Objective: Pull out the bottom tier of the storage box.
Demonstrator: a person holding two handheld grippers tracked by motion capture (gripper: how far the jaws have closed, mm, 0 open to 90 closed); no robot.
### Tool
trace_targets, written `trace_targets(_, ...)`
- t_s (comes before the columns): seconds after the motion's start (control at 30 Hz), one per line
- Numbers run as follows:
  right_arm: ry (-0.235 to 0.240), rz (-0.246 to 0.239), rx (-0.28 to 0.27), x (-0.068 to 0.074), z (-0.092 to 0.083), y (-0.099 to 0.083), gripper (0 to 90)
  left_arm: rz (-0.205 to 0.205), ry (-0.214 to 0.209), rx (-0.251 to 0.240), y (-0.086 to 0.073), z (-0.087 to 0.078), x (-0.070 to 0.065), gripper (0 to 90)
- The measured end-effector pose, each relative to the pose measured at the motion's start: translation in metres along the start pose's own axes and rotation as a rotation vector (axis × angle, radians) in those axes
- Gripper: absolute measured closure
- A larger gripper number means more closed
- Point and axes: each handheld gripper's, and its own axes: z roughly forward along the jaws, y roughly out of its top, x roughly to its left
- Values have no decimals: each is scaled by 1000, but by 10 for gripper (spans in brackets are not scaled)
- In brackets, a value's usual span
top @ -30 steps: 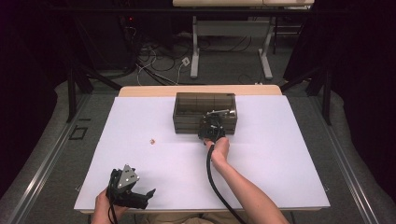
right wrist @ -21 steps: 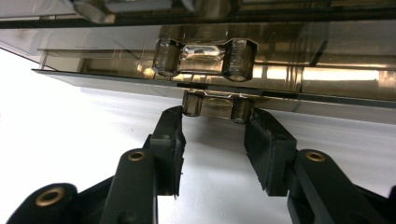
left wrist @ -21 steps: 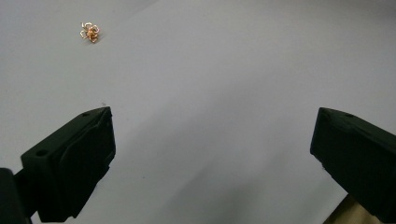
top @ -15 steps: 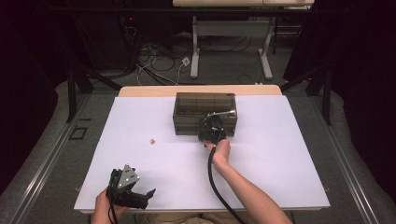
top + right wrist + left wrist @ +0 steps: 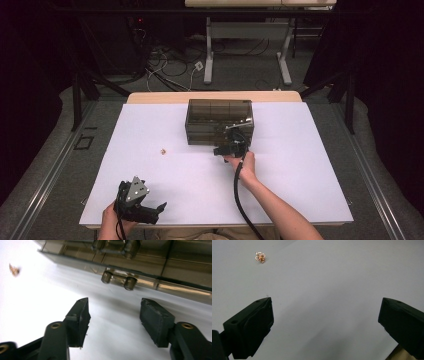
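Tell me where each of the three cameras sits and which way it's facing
High view: above the person's side, looking forward and down on the white table; both forearms, left gripper, right gripper.
Left gripper view: rides the left gripper, facing across the table; open jaws.
Right gripper view: rides the right gripper, facing the smoky drawer box; open jaws.
Shared: all three show the small copper trinket.

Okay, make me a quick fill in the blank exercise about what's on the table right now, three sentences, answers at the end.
1. The right gripper faces the lower drawer handle of the smoky ____ box.
2. The small copper-coloured trinket lies on the ____ table cover.
3. The left gripper has its jaws wide ____.

Missing words: drawer; white; open
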Motion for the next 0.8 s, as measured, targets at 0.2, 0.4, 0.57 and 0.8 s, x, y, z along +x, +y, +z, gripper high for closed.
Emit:
trace_targets(0.2, 44, -72, -21, -12, -8, -9, 367, -1, 0, 2, 0, 0, 0, 0)
trace_targets(0.4, 72, -129, -18, -20, -14, -18, 346, 0, 0, 2, 0, 1, 0, 0)
trace_targets(0.57, 89, -165, -18, -25, -20, -25, 328, -2, 2, -4, 0, 2, -1, 1)
trace_targets(0.8, 97, -239, -18, -33, -31, -34, 303, -1, 3, -3, 0, 2, -1, 0)
